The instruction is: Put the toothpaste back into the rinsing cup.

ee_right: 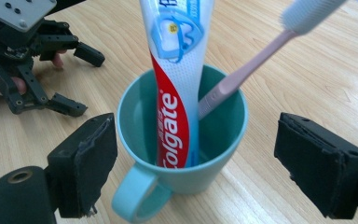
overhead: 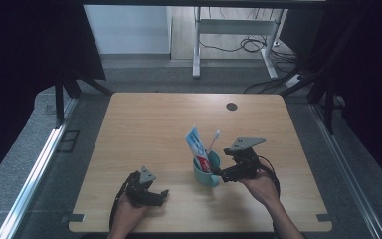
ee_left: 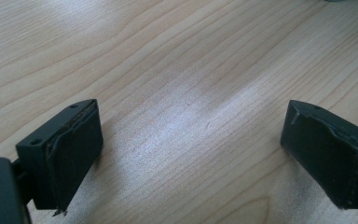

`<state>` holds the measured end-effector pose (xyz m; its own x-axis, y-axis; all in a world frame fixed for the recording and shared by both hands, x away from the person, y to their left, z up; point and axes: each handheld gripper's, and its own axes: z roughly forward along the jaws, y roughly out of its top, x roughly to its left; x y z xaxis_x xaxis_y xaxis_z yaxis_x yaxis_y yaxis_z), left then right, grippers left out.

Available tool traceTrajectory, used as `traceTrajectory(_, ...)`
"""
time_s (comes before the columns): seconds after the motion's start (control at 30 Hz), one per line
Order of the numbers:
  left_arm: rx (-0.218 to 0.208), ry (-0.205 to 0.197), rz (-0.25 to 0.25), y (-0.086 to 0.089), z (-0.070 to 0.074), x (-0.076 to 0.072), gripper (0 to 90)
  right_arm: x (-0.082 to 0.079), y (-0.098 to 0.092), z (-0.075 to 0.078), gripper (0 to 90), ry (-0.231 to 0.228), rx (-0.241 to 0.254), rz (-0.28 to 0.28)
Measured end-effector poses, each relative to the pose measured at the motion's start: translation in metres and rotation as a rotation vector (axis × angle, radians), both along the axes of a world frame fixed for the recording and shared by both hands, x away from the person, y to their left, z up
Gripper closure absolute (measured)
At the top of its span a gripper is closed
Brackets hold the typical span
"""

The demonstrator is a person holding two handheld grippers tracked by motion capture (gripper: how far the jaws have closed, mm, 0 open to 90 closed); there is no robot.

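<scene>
In the high view, the left gripper sits at the lower left of centre, low over the wooden table, held by the person's left hand coming up from the bottom edge. Its jaws are spread wide apart with nothing between them; the left gripper view shows both black pads parted over bare wood grain.

Just right of centre stands a teal mug, well apart from the left gripper. A red, white and blue toothpaste tube stands upright in it, leaning slightly toward the upper left, and a pink toothbrush with a white head leans toward the upper right.

Immediately right of the mug is the right gripper, held by the right hand, its grey three-cornered plate on top. In the right gripper view its jaws are released, standing well apart on either side of the mug without touching it; the mug's handle points toward the bottom of that frame. The tube and toothbrush rise from the mug, and the left gripper lies in the upper left of that frame.

Near the top right of the table in the high view is a small dark round spot.
</scene>
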<state>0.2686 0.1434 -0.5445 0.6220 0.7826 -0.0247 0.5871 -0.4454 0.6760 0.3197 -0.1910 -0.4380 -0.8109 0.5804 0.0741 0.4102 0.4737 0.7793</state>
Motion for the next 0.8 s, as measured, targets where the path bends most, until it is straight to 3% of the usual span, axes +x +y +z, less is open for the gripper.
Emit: traceTrajectory(0.8,-0.001,-0.002,0.001,0.000,0.000,0.000,5.4,-0.006,-0.043,-0.006,4.8,-0.006,-0.061,-0.105)
